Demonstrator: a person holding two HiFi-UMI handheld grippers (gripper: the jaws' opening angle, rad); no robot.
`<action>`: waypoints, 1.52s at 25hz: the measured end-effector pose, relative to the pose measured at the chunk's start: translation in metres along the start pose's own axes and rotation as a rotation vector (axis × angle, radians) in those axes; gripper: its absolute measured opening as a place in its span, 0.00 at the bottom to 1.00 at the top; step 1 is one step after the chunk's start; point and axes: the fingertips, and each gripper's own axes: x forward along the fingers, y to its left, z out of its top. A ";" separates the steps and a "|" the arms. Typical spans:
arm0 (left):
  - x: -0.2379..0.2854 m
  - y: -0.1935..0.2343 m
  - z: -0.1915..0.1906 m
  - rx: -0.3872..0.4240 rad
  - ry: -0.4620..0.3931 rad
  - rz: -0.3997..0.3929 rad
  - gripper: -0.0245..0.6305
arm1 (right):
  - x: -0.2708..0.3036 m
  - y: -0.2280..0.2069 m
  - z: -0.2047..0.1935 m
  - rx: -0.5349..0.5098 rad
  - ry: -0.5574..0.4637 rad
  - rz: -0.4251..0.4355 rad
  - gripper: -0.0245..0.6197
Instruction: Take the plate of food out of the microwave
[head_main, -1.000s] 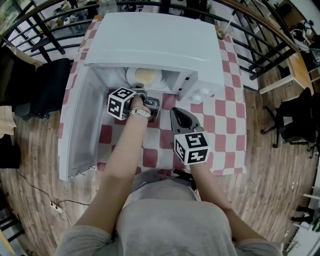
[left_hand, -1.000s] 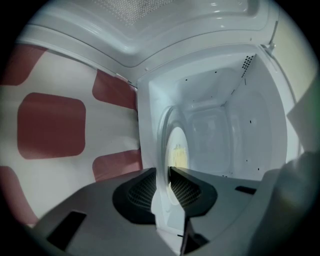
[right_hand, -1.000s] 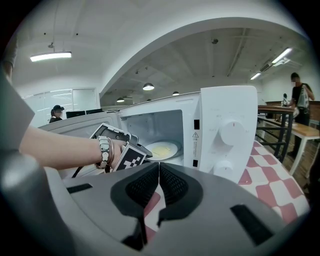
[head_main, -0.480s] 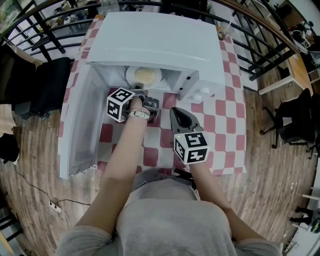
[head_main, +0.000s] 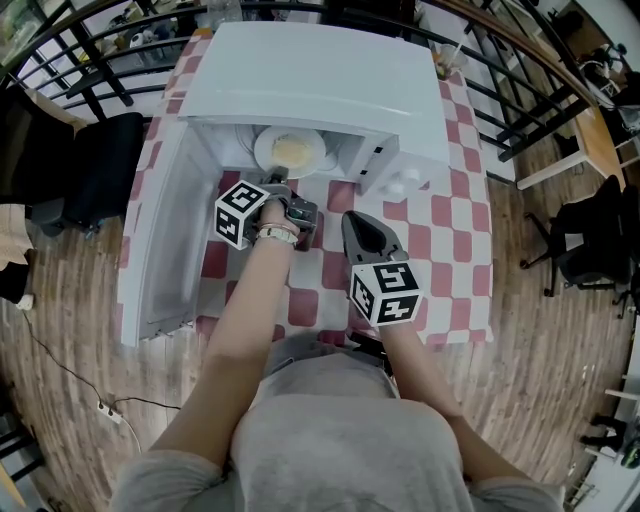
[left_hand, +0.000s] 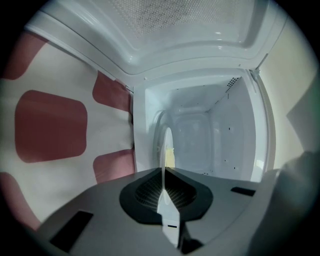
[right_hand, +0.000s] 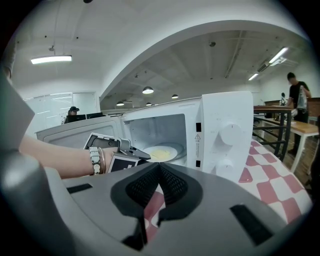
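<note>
the microwave (head_main: 320, 80) is white, the plate (head_main: 264, 155) white with pale yellow food (head_main: 292, 150), the tablecloth (head_main: 440, 250) red-and-white checked, the floor (head_main: 560, 390) brown wood-grained.

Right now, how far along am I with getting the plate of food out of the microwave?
Done: the door is open. In hand: the left hand-held gripper has just been closing its jaws and now pinches the rim of the plate, which sits inside the microwave. Left: draw it out onto the table. The right hand-held gripper is shut and empty.

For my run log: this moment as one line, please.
left gripper: just closed on plate rim | right gripper: shut, empty | plate: in microwave
</note>
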 end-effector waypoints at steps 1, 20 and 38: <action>-0.002 0.000 0.000 0.003 0.001 -0.004 0.06 | -0.001 0.001 0.001 0.001 -0.007 0.003 0.08; -0.044 -0.021 -0.023 0.006 -0.010 -0.103 0.06 | -0.033 0.006 0.017 -0.011 -0.147 0.013 0.08; -0.108 -0.034 -0.054 0.017 -0.018 -0.175 0.06 | -0.064 0.021 0.026 -0.012 -0.204 0.029 0.08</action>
